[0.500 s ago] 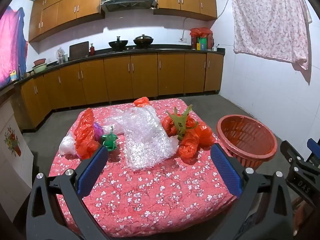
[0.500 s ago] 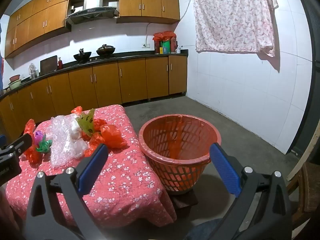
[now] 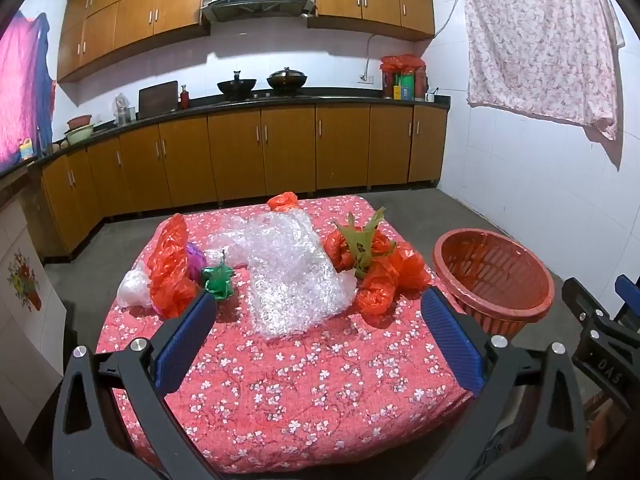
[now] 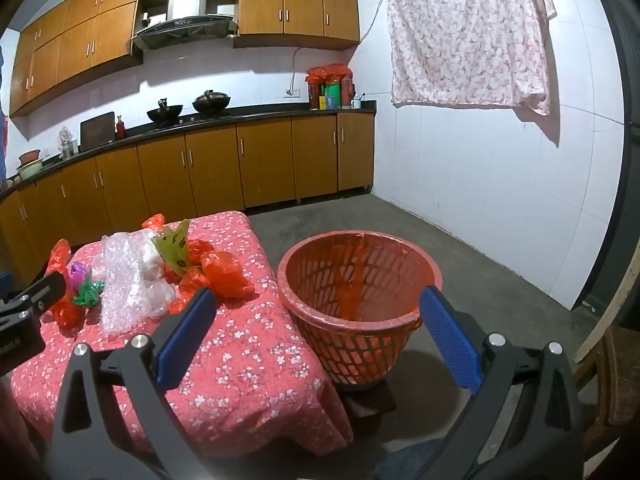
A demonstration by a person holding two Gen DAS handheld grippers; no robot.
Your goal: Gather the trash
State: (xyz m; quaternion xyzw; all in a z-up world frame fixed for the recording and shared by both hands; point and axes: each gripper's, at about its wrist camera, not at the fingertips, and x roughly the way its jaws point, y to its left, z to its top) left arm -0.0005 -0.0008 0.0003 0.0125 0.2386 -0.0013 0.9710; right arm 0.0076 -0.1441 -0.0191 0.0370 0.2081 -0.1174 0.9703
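Observation:
A low table with a red flowered cloth carries trash: a clear bubble wrap sheet, red plastic bags with a green wrapper, another red bag, a green foil scrap, a purple scrap and a white bag. A red plastic basket stands right of the table, also in the right wrist view. My left gripper is open and empty above the near cloth. My right gripper is open and empty in front of the basket.
Wooden kitchen cabinets and a dark counter with pots line the far wall. A flowered cloth hangs on the white tiled right wall. Grey floor lies around the basket. A wooden chair is at the far right.

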